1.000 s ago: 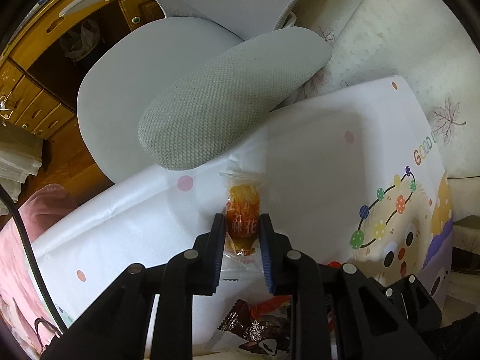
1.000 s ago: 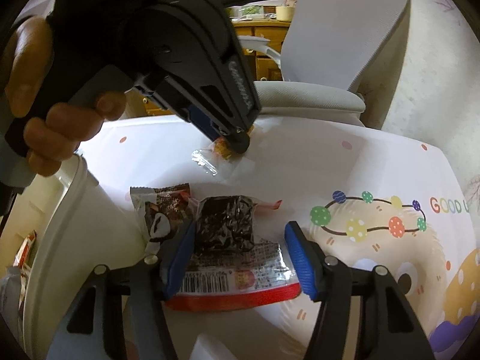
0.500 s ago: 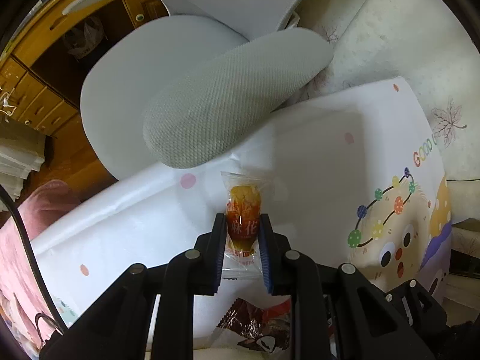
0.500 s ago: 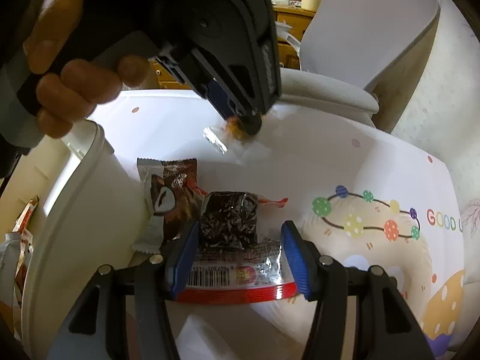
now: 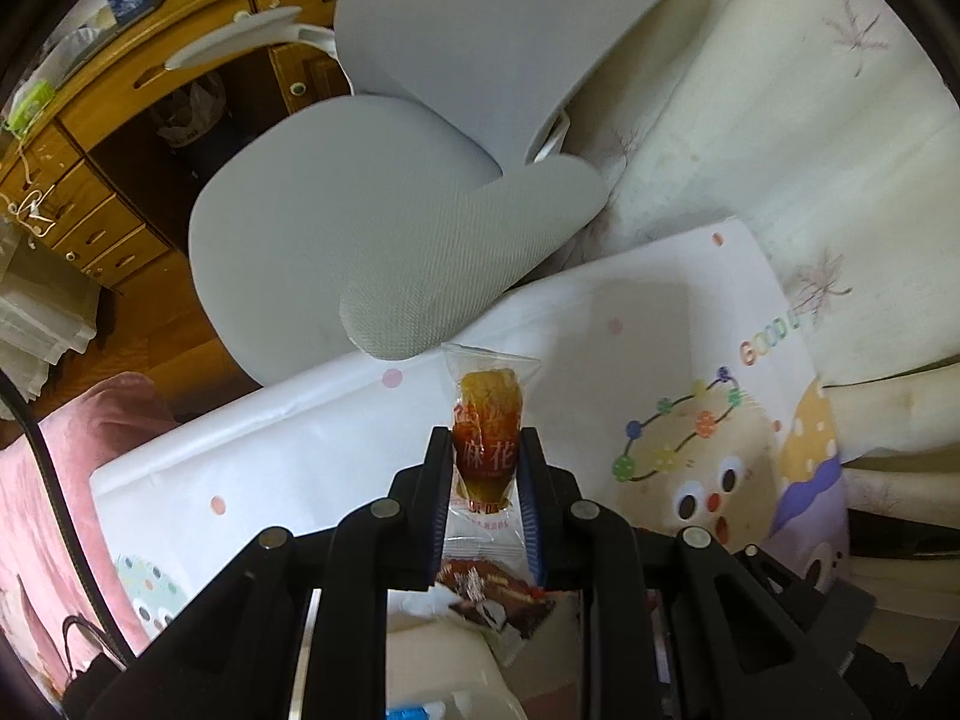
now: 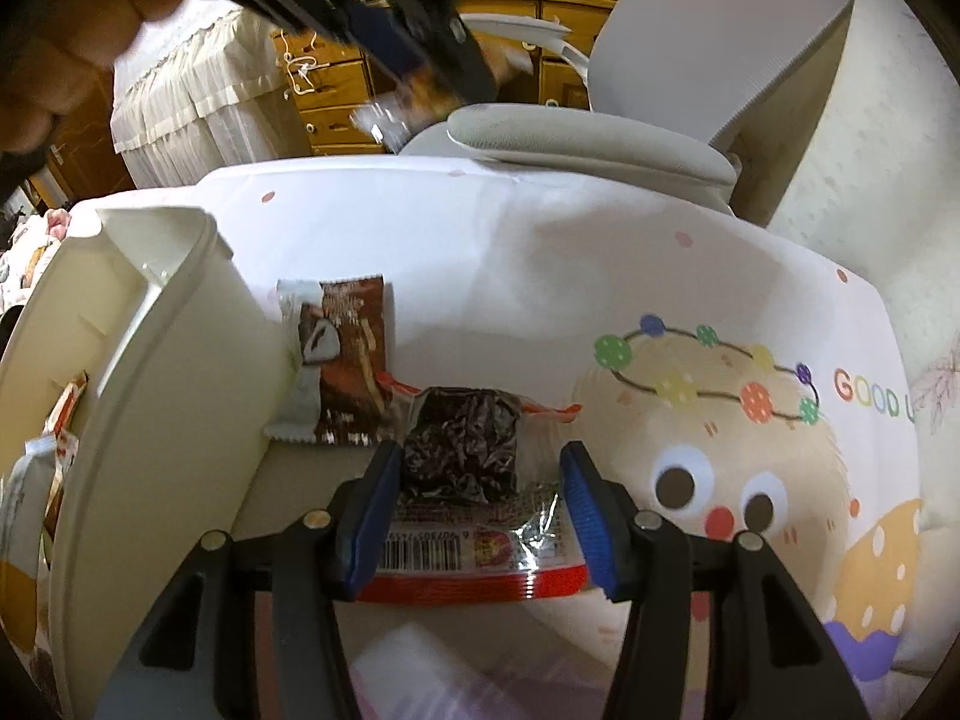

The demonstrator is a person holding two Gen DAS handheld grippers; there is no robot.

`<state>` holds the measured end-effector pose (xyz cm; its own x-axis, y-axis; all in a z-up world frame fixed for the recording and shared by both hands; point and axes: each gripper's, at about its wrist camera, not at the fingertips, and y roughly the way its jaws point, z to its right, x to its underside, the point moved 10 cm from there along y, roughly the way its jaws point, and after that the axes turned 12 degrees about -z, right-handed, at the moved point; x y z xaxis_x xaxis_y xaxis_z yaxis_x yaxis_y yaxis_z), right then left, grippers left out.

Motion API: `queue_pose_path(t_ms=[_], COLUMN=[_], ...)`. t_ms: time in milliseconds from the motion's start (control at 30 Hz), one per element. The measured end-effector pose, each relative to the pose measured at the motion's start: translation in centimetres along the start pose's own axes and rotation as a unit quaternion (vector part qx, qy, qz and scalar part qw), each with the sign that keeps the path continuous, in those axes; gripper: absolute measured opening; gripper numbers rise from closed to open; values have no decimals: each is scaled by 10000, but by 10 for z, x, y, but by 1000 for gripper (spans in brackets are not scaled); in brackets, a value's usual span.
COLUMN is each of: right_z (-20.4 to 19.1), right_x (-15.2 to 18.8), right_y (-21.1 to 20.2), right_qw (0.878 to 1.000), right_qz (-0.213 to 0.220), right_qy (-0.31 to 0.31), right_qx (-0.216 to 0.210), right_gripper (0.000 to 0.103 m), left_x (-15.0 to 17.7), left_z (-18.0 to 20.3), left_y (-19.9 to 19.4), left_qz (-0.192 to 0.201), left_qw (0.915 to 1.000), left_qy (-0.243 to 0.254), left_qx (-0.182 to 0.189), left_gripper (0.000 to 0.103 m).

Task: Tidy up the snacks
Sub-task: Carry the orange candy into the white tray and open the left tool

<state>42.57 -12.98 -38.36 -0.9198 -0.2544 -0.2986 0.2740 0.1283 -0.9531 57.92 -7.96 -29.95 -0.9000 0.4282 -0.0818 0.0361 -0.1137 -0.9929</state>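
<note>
Above the table: left gripper (image 5: 485,465) is raised well clear of the printed tablecloth (image 5: 672,324), jaws clamped on a clear-wrapped fried dough twist (image 5: 487,420)
Dough twist position: held upright between the blue pads, off the cloth, grey office chair (image 5: 384,228) behind it
Right gripper (image 6: 480,516): jaws apart, set low over a dark crinkled snack pack (image 6: 462,450); no grip is made, pads stand either side of it
Snack pack: flat on the cloth, red-edged, barcode end toward the camera
Chocolate wrapper (image 6: 342,360): brown and white, flat on the cloth, just beside the white storage bin (image 6: 168,372), one corner touching the snack pack
Bin: left of the snacks, some packets already seen inside at its far left edge
Left gripper in right view: blurred at top, only partly seen
Step in hand: judged as carry of the dough twist toward the bin, first of three loose snacks
Next move needs: twist to be brought over the bin opening and released; right jaws to be closed on the dark pack across its narrow width
Risk: thin slippery film may slide from the pads
</note>
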Motion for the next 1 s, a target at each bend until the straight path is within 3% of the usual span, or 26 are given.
queue_pose_path(t_ms=[400,1000], right_z=[11,-47], right_x=[18,54], right_y=[-38,-140], right_qw=[9994,9948], right_qz=[22,837], right_qy=[346,573], right_qx=[0,20], right_gripper=[54,54], left_x=[58,196], left_z=[0,-22], left_y=[-78,-140], left_qz=[336,707], left_qw=[9992,9965], left_qy=[-145,-348], left_qx=[140,291], left_gripper=[19,19])
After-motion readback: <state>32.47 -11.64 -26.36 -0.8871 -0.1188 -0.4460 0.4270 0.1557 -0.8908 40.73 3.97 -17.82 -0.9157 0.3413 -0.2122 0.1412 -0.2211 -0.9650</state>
